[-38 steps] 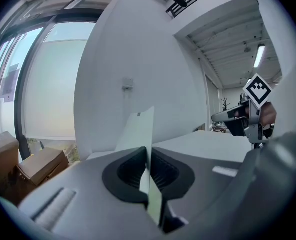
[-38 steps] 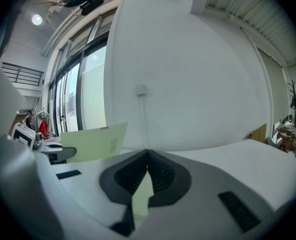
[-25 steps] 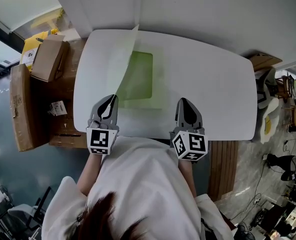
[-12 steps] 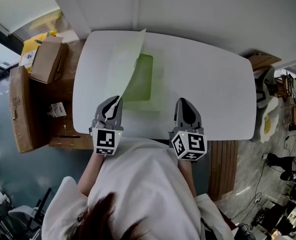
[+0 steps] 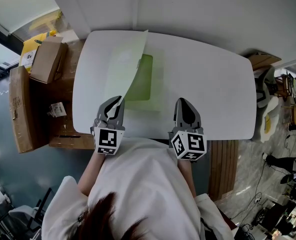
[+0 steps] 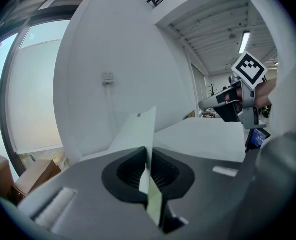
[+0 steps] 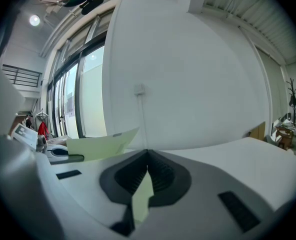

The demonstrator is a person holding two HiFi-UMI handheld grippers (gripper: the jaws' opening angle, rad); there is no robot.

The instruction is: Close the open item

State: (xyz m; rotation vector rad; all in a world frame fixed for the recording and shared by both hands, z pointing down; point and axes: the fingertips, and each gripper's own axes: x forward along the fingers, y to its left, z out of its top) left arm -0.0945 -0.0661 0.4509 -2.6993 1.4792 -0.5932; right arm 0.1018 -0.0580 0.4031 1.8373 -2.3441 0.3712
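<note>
The left gripper [image 5: 115, 102] grasps the pale green plastic folder's upright cover [image 5: 125, 66] at 11 o'clock on the white table [image 5: 213, 84]; the right gripper [image 5: 185, 102] is clenched. Closing appears half complete: lowering the cover remains.

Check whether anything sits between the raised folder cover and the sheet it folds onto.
Nothing visible does. The cover, pinched in the left tool, stands raised over the green bottom sheet, which is bare. The right tool grips that sheet at its near edge.
</note>
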